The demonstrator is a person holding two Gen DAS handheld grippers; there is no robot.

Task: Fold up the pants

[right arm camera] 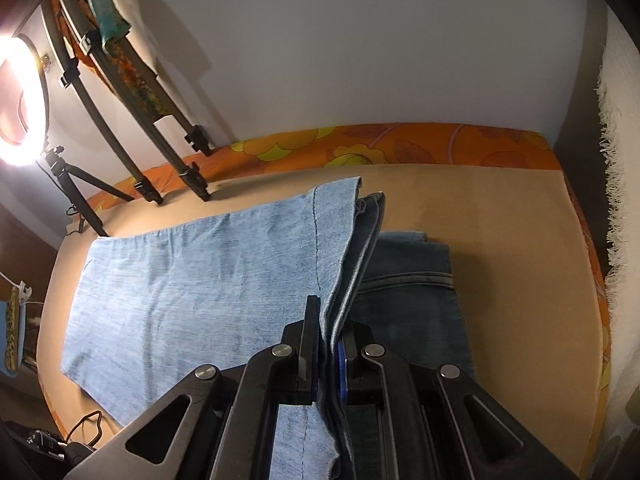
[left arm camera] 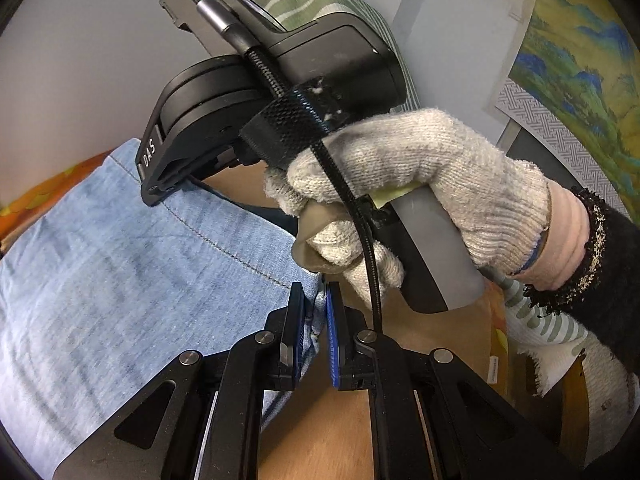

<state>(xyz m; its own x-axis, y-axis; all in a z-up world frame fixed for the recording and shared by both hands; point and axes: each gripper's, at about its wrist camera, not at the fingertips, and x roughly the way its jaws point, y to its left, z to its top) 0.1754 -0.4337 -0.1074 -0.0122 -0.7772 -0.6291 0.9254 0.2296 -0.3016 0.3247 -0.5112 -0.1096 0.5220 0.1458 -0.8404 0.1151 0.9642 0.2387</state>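
Light blue denim pants lie on a tan surface, their upper layer turned over so the pale inside shows. My right gripper is shut on the layered edge of the pants. A darker denim part lies flat to its right. In the left wrist view the pants spread to the left, and my left gripper is shut on a corner of their edge. The other gripper's black body, held by a gloved hand, is just ahead, its fingers on the same pants edge.
The tan surface has an orange floral border at the far side against a white wall. Tripod legs and a bright ring light stand at far left. A fringed white cloth hangs at right.
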